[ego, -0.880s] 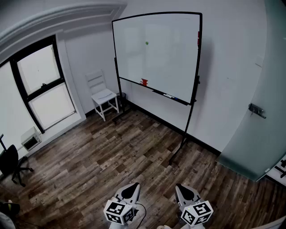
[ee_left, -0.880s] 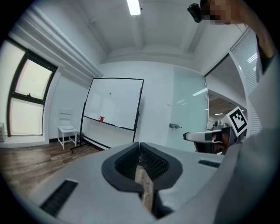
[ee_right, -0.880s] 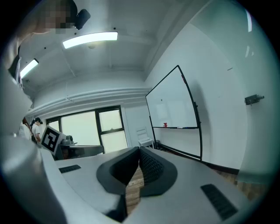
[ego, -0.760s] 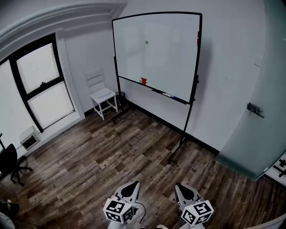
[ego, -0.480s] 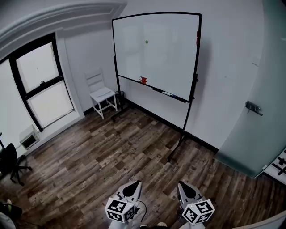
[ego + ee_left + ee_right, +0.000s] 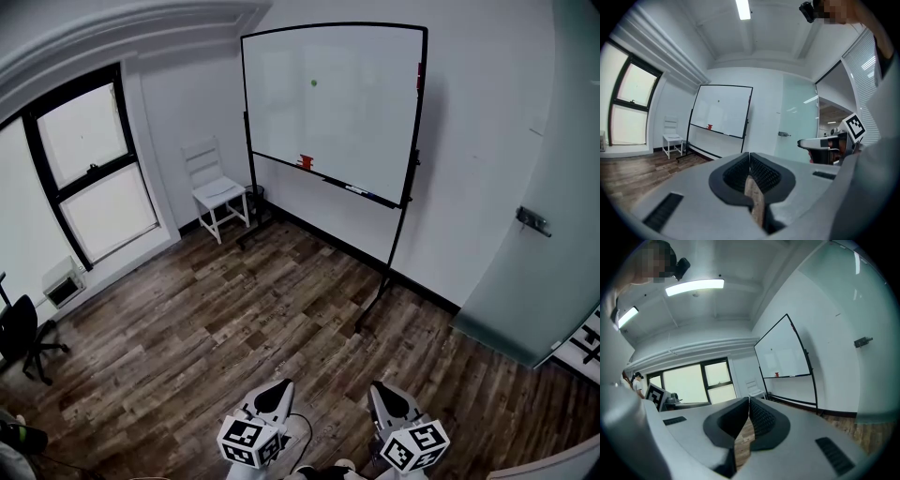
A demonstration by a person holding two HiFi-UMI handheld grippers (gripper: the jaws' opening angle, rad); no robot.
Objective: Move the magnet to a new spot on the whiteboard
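Magnet [image 6: 313,82]: small green dot high on whiteboard [image 6: 361,122], slightly left of centre, well apart from both grippers.
Likely light, rigid, slick. Clings to board, so pinch rim from two sides and tilt off rather than drag.
Left gripper [image 6: 275,397], right gripper [image 6: 388,398]: jaws pressed together, nothing between.
Red object [image 6: 305,161] and markers [image 6: 355,190] on tray below magnet.
White chair [image 6: 216,192] beside board.
Stand foot [image 6: 373,314] juts onto wooden floor [image 6: 234,319]: probable trip risk on approach.
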